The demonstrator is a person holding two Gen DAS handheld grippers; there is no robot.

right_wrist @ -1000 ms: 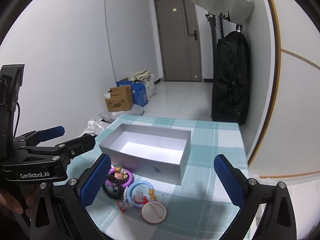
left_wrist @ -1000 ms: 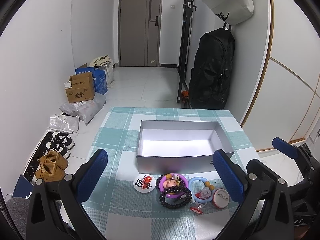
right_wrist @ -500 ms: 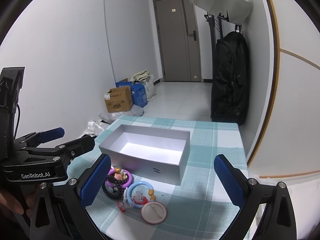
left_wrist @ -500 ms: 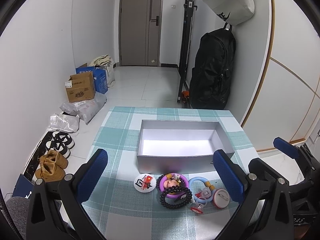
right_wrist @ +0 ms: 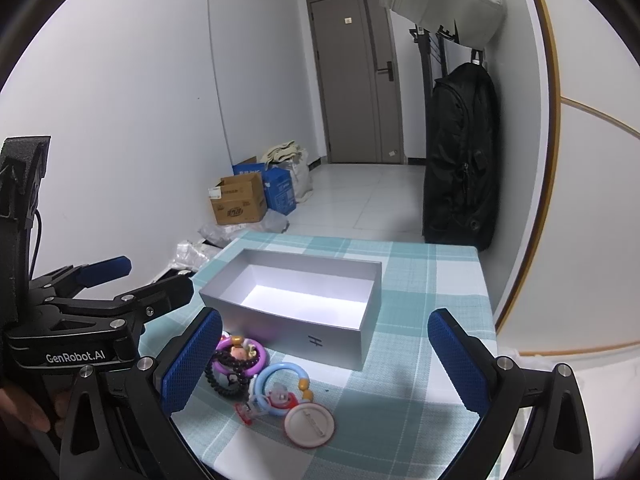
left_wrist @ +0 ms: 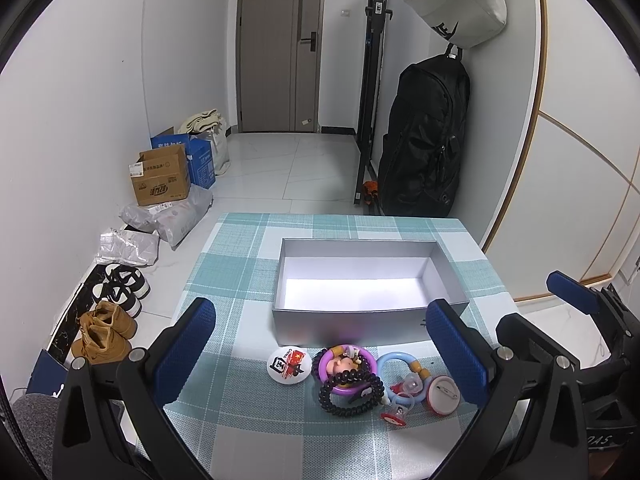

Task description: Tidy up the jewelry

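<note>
An empty grey box (left_wrist: 360, 280) (right_wrist: 296, 300) stands open on the checked tablecloth (left_wrist: 240, 264). In front of it lie a white badge (left_wrist: 289, 363), a purple ring with a figure (left_wrist: 345, 365) (right_wrist: 240, 354), a dark bead bracelet (left_wrist: 351, 394) (right_wrist: 224, 380), a blue ring (left_wrist: 400, 366) (right_wrist: 282, 384), a small red piece (left_wrist: 394, 406) and a round badge face down (left_wrist: 442, 394) (right_wrist: 309, 426). My left gripper (left_wrist: 320, 356) is open above this cluster, holding nothing. My right gripper (right_wrist: 324, 364) is open too, above the table's front right.
The table's left edge drops to a floor with shoes (left_wrist: 120, 288), parcels (left_wrist: 160, 220) and cardboard boxes (left_wrist: 160, 176). A black backpack (left_wrist: 424, 148) hangs by the right wall behind the table. A hand (right_wrist: 24, 404) holds the left gripper's body at lower left in the right wrist view.
</note>
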